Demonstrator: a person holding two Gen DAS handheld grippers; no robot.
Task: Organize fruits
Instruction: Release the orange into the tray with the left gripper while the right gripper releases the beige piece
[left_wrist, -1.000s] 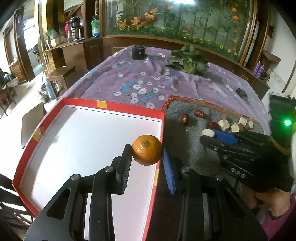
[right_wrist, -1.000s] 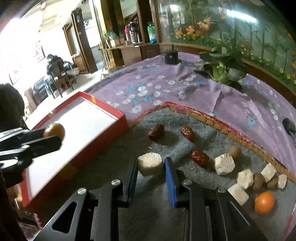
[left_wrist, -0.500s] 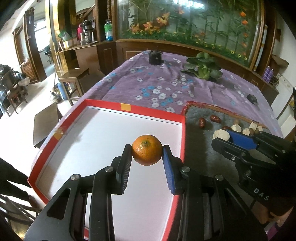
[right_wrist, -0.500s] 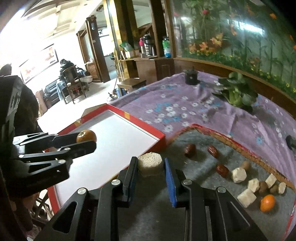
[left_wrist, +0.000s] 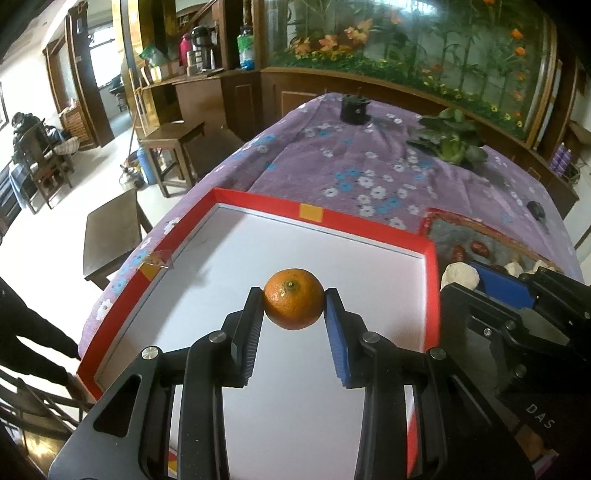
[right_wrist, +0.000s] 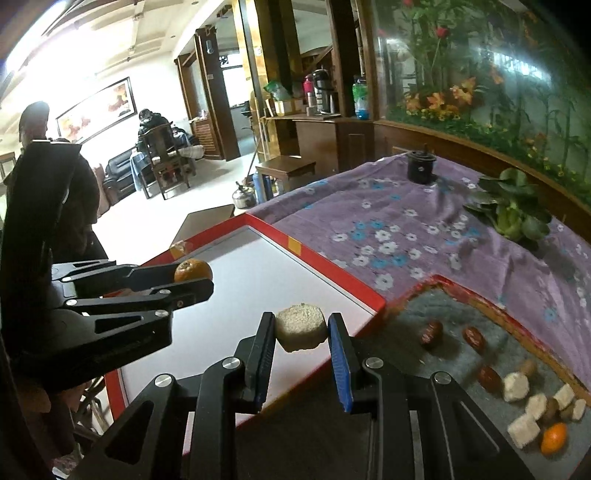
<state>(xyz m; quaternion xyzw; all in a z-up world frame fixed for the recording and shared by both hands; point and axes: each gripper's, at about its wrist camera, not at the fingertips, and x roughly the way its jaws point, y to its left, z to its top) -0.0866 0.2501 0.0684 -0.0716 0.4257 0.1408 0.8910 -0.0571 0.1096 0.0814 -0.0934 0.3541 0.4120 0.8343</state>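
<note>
- Left gripper, black two-finger tool: clamped on a small round orange mandarin, stem up, pads pressing at 9 and 3 o'clock of the fruit; held clear above the white floor of the red-rimmed shallow cardboard tray.
- Right gripper, black with one blue pad: closed on a pale beige, rough-sided round chunk, held over the tray's 3 o'clock edge, beside the left tool.
- Tray interior: bare white, nothing set down inside as far as visible.
- Grey felt mat with red-brown border, at 3 o'clock of the tray: dark red dates, several pale cubes and a second small orange fruit lying loose.
- Progress, judged: early; two pieces in transit, none placed, the bulk of the pile unsorted.
- Left to do, judged: release both pieces in the tray, then fetch the rest from the mat.
- Hard to make out: what the pale chunks are; brownish round bits among the cubes; mat's near edge hidden by the right tool; tray's near corner hidden under the finger frames.
</note>
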